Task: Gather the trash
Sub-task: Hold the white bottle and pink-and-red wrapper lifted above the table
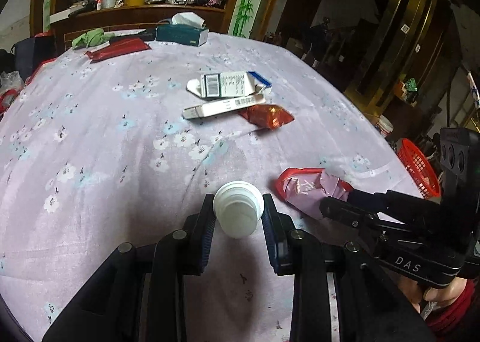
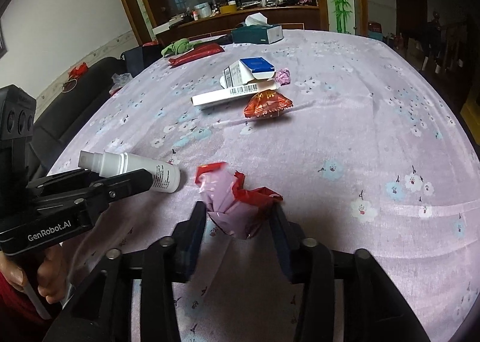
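Both views look forward and downward along a gripper's two fingers, from close above a table draped in a pale purple flowered cloth [image 1: 105, 137]. The left wrist camera sits low over the near edge, facing the far mirrored sideboard [image 1: 141, 8], with the right gripper [image 1: 336, 207] entering from its right side. The right wrist camera faces the same way, with the left gripper [image 2: 120, 183] at its left side. They share the tabletop, the cluster of white boxes [image 2: 237, 83] at mid-table, and the tissue box [image 1: 183, 32] beyond.
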